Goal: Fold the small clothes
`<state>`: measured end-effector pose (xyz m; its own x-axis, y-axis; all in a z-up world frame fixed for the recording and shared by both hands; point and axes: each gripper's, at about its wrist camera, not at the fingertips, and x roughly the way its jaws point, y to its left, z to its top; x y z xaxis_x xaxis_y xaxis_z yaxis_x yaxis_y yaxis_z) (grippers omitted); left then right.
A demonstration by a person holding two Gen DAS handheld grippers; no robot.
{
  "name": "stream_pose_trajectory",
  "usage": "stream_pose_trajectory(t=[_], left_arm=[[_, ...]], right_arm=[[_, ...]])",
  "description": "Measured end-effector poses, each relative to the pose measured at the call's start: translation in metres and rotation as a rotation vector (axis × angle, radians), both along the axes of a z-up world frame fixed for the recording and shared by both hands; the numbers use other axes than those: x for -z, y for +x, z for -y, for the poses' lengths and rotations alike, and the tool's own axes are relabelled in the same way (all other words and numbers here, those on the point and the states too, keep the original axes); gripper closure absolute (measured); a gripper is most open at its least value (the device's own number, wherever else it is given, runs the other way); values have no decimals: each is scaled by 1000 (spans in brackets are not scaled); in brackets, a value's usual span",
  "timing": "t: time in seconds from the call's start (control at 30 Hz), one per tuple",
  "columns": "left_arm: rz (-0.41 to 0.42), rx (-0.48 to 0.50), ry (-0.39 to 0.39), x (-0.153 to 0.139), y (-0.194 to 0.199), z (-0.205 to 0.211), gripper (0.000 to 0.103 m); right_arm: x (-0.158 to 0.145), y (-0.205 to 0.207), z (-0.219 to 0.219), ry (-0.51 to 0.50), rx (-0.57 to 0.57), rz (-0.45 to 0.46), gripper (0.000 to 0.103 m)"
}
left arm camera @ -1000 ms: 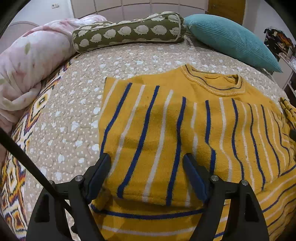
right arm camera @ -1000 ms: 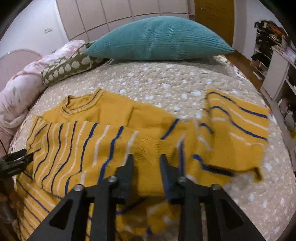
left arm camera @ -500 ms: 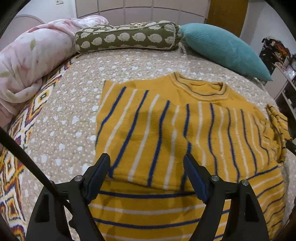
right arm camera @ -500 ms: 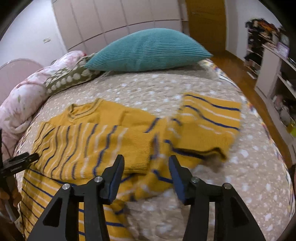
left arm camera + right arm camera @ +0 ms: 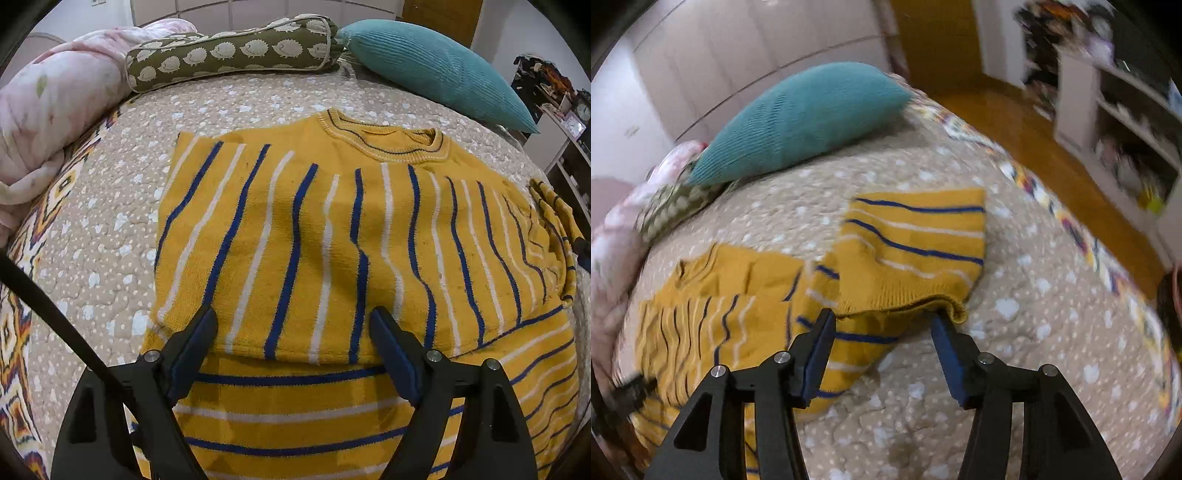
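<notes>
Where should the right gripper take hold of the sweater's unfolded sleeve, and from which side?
Probably at the cuff edge of the sleeve, coming from the near side. That hem is lifted a little off the bedspread and faces the right gripper, whose jaws stand open on each side of it, so one finger may slip under. The rest of the sleeve lies flat.

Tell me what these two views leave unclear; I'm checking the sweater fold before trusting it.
- Right wrist view: motion blur smears the sweater, so whether the right gripper touches the outstretched sleeve is unclear.
- Left wrist view: the left gripper hides part of the folded-over sleeve; the hem is cut off by the bottom edge.
- Left wrist view: the shelf items are too small.
</notes>
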<state>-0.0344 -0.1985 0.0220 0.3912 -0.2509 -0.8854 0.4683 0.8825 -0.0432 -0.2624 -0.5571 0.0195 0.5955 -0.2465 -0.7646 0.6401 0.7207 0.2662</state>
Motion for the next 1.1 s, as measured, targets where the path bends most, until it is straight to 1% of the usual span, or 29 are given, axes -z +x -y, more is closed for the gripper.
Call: stream_pose_trajectory(t=[0.03, 0.1, 0.17, 0.2, 0.27, 0.3, 0.4, 0.43, 0.47, 0.5, 0.53, 0.57, 0.6, 0.67, 0.7, 0.73, 0.8, 0.87, 0.97, 1.0, 1.03, 1.1], left_arm=[[1, -1, 0, 0, 0, 1, 19], [5, 1, 1, 0, 1, 1, 18], [5, 1, 2, 0, 3, 1, 17], [4, 0, 1, 1, 2, 1, 17], [3, -5, -3, 1, 3, 1, 16], [3, -7, -4, 2, 4, 1, 16], [10, -8, -1, 2, 3, 2, 15], [12, -6, -1, 2, 3, 2, 15], [13, -5, 0, 2, 3, 1, 15], [12, -2, 1, 2, 3, 1, 15], [9, 1, 3, 1, 2, 1, 15], [7, 3, 3, -1, 3, 0, 15], [5, 3, 2, -2, 2, -2, 15], [13, -2, -11, -10, 2, -7, 15], [21, -7, -17, -14, 1, -9, 15], [30, -13, -21, -19, 1, -12, 15], [42, -23, -35, -28, 2, -19, 15], [50, -38, -54, -38, 3, -28, 15], [64, -66, -71, -51, 6, -43, 15], [67, -71, -77, -54, 7, -47, 15], [71, -76, -84, -58, 8, -51, 15], [84, -87, -96, -66, 7, -61, 15]], right_arm=[[3, -3, 4, 44, 26, 15, 44], [7, -13, 9, 135, 83, 57, 40], [9, -25, 9, 211, 97, 147, 33], [9, -31, 9, 234, 106, 185, 31], [7, -37, 8, 250, 126, 218, 25], [7, -38, 8, 253, 129, 229, 24], [11, -29, 14, 252, 146, 215, 24], [13, -23, 17, 250, 146, 221, 27], [15, -19, 20, 244, 141, 225, 45], [17, -12, 21, 230, 132, 220, 61], [18, -6, 22, 216, 115, 208, 91], [17, -2, 22, 195, 100, 200, 96], [13, 0, 21, 153, 98, 198, 96], [-5, 0, 19, 44, 94, 210, 97], [-22, -2, 16, -35, 75, 224, 97], [-33, -2, 14, -75, 55, 232, 97], [-68, -2, 9, -152, -31, 272, 97], [-97, -3, 3, -176, -120, 308, 97], [-148, -3, -15, -185, -291, 391, 97], [-169, -1, -26, -180, -371, 423, 97], [-179, -1, -33, -185, -412, 436, 97], [-205, 5, -60, -205, -547, 458, 97]])
